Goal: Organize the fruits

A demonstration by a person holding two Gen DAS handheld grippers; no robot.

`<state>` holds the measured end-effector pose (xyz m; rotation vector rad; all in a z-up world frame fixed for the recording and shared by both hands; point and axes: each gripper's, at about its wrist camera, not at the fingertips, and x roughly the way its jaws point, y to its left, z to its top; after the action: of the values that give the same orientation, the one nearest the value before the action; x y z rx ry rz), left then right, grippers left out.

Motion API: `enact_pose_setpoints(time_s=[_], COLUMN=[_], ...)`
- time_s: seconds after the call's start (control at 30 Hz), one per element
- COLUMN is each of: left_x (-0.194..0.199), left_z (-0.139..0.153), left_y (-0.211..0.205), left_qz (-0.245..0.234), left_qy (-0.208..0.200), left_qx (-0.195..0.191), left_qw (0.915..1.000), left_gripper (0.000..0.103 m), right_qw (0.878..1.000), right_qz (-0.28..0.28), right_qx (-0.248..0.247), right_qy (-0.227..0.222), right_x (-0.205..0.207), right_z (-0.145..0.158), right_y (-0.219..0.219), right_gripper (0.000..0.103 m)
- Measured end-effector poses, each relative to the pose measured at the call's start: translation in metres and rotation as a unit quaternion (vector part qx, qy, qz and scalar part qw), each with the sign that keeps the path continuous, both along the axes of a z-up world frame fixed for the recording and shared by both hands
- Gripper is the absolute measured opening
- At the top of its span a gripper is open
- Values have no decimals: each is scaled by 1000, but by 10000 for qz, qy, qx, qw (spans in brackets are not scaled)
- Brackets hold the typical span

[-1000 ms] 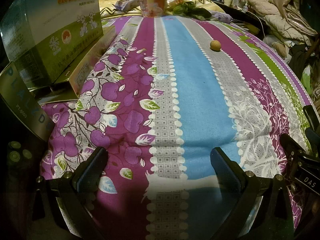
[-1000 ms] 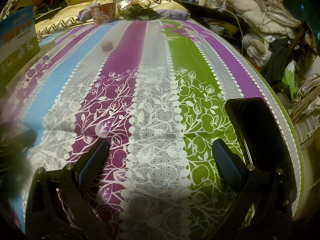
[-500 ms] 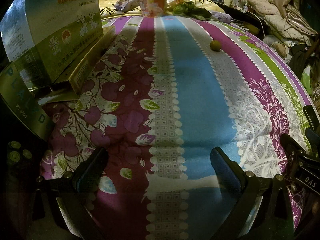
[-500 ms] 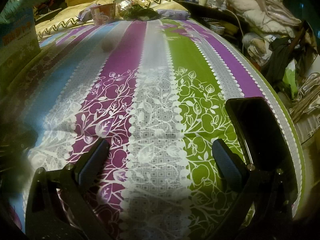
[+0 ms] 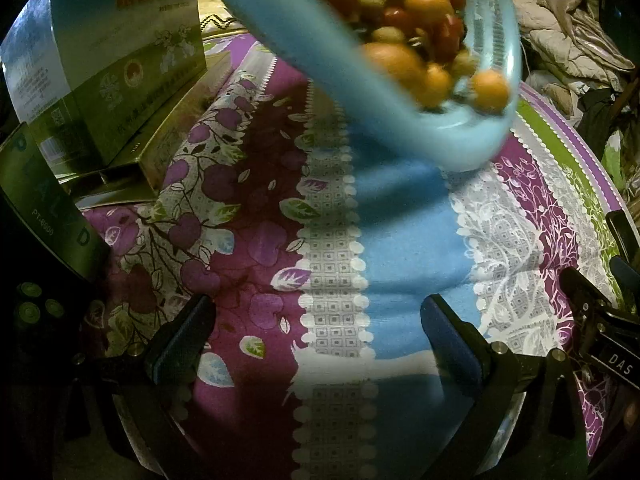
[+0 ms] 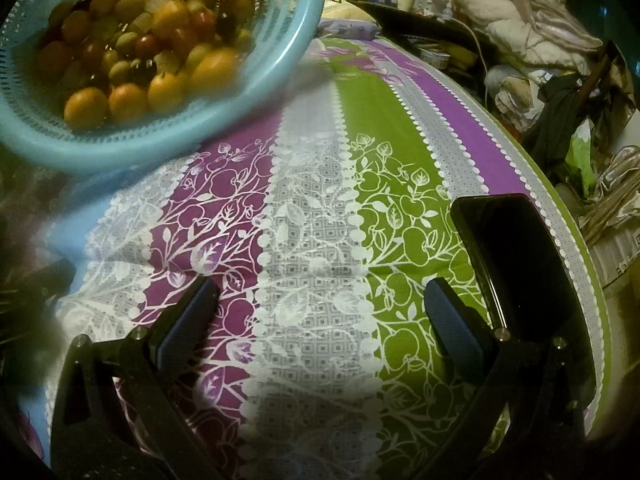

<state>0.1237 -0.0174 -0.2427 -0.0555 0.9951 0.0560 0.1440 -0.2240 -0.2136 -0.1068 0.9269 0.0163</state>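
Fruit fills a pale blue plastic basket that hangs tilted and blurred above the far part of the bedspread: small orange, red and greenish-yellow pieces piled together, with the orange ones crowded against its lower rim in my left view. Neither of my grippers touches it.

Writing I can read: "PT-6000" on a dark box at my left edge, "DAS" on a black label at lower right, and Chinese characters, too blurred to make out, on a green and blue carton standing on a flat box.

My left gripper is low over the purple and blue stripes, jaws spread wide and empty. My right gripper is likewise wide and empty over the grey and green stripes, with a black phone lying just beside its right finger.

Under both is a striped, apple-patterned bedspread; clothes and bags are heaped along the right side.
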Motion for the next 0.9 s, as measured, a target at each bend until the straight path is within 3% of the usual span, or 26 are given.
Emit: enact_pose_setpoints(time_s=[0.9], left_x=[4], left_z=[3], left_y=[-3], left_qz=[-14], left_qy=[24], left_qx=[24], left_qw=[10000], left_gripper=[103], right_qw=[10000], right_qz=[-7], right_qx=[-67], right_qy=[26], right_x=[0], right_z=[1], right_y=[6], right_gripper=[103])
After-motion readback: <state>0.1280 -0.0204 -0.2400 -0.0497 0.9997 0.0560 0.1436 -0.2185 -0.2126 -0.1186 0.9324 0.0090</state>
